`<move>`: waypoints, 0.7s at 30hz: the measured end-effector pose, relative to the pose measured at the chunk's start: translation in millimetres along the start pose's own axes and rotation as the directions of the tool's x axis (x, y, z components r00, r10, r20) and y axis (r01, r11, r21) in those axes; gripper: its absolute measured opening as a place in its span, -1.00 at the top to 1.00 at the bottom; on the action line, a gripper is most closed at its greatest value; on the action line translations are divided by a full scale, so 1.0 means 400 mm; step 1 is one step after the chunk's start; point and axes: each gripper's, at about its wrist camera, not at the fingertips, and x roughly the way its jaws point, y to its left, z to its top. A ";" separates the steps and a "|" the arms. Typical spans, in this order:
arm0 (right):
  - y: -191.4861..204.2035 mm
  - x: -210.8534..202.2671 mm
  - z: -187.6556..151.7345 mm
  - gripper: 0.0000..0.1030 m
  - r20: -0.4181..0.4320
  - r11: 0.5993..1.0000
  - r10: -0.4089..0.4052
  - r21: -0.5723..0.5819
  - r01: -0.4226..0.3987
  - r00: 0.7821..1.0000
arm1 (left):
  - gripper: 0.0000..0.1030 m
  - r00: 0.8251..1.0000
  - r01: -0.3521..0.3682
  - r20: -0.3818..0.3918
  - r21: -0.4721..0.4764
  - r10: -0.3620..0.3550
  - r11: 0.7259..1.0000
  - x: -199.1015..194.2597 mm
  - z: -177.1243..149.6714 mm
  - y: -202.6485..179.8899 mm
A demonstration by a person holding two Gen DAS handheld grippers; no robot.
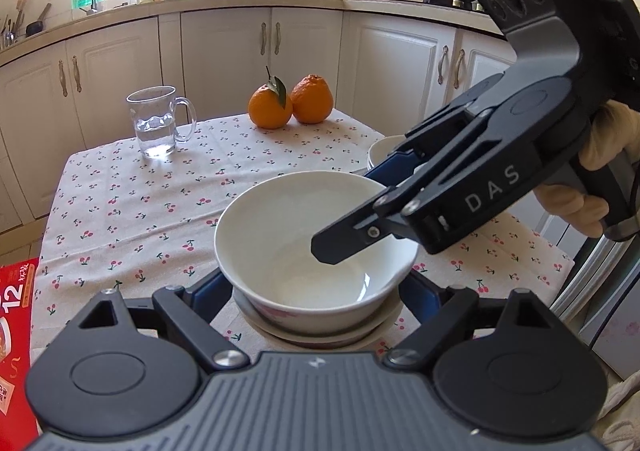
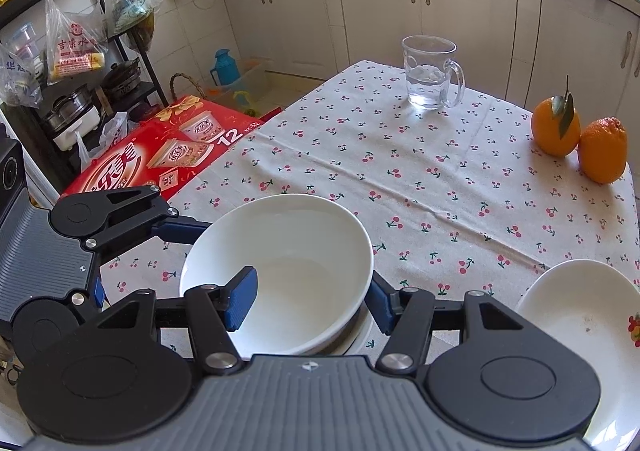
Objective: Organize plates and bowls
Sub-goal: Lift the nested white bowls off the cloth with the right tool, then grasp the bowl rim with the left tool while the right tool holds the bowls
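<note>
1. A white bowl (image 1: 316,247) sits nested on a shallow dish (image 1: 320,335) at the near edge of a cherry-print tablecloth (image 1: 160,191).
2. The right gripper (image 2: 310,301) pinches the bowl's rim — one blue pad (image 2: 242,301) inside, the other outside the wall.
3. The left gripper (image 1: 316,303) straddles the bowl's base, jaws spread — whether its pads touch cannot be told.
4. Beyond the bowl stand a glass mug (image 1: 158,121) of water and two oranges (image 1: 290,101); another white dish (image 2: 580,315) lies to the bowl's right.
</note>
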 end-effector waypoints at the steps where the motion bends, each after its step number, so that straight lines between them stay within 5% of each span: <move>1: 0.003 0.000 0.001 -0.25 0.000 1.000 -0.002 -0.005 0.002 1.000 | -0.74 1.000 0.001 -0.001 -0.004 -0.001 1.000 0.000 -0.001 0.002; 14: 0.024 0.008 0.000 -0.33 -0.008 0.998 -0.038 -0.054 0.038 0.999 | -0.78 1.000 0.018 -0.003 -0.012 -0.018 1.000 -0.002 -0.006 0.005; 19: 0.032 0.003 0.000 -0.91 0.016 0.996 -0.052 -0.069 0.053 0.999 | -0.96 0.999 0.004 0.041 0.019 -0.005 1.000 -0.026 -0.004 0.003; 21: 0.035 -0.006 0.001 -0.98 0.034 0.996 -0.055 -0.073 0.057 0.998 | -0.97 0.999 0.012 0.049 0.022 -0.013 1.000 -0.037 -0.003 0.009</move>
